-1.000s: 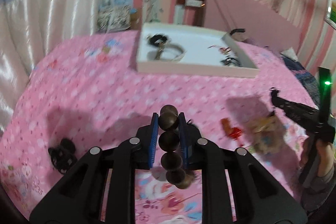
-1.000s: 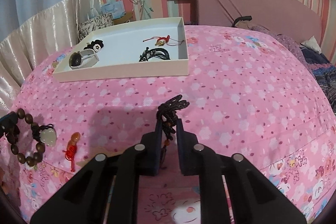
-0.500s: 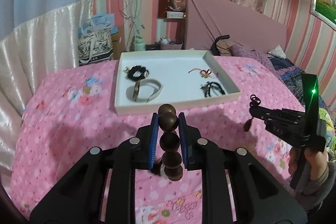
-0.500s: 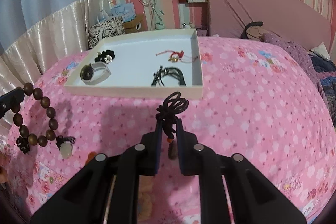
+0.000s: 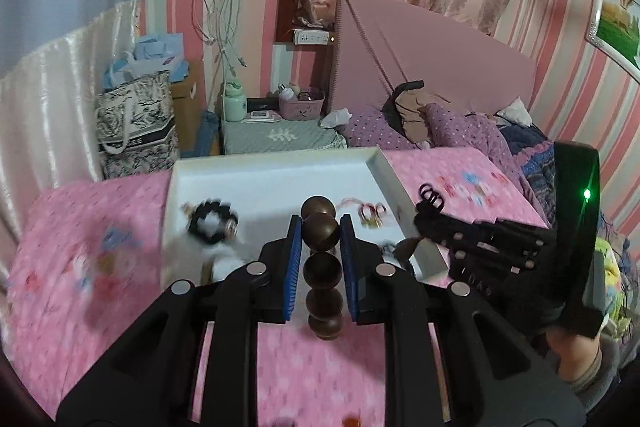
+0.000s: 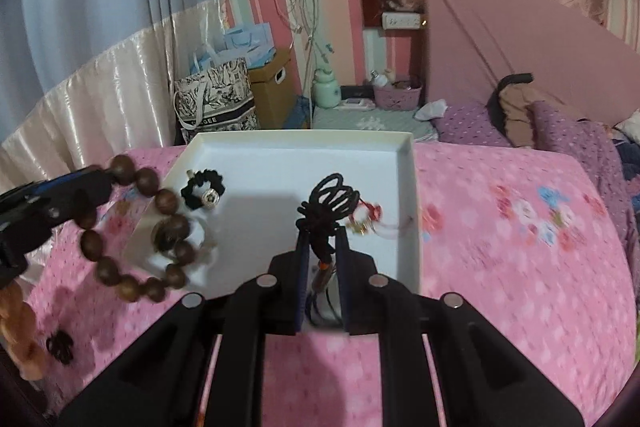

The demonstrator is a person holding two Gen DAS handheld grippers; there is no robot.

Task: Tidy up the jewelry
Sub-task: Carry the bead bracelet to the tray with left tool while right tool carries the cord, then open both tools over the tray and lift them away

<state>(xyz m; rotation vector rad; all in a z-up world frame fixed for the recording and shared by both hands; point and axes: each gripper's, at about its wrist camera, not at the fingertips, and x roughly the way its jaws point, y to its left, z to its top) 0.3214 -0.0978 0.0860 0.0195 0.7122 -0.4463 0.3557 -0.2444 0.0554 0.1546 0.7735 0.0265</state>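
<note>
My left gripper [image 5: 320, 227] is shut on a brown wooden bead bracelet [image 5: 322, 273], which hangs in a loop [image 6: 166, 201] over the left part of the white tray [image 5: 280, 183]. My right gripper [image 6: 322, 239] is shut on a black knotted cord ornament [image 6: 334, 197], held above the tray's [image 6: 300, 163] right half. In the left wrist view the right gripper [image 5: 424, 217] sits just right of the tray's edge. In the tray lie a black hair tie with a charm [image 6: 203, 191], a red cord charm [image 6: 366, 217] and a blurred white band [image 5: 216, 255].
The tray rests on a pink flowered bedspread [image 6: 520, 247]. A small black item [image 6: 60, 347] lies on the bed at lower left. Beyond the bed are a patterned bag [image 6: 216, 99], a nightstand [image 5: 280, 135] and a pink headboard [image 5: 420, 59]. A person's hand [image 5: 576, 355] holds the right gripper.
Both grippers have risen and moved forward from the near part of the bed to over the tray, each still carrying its piece. The tray now fills the view under the fingertips.
</note>
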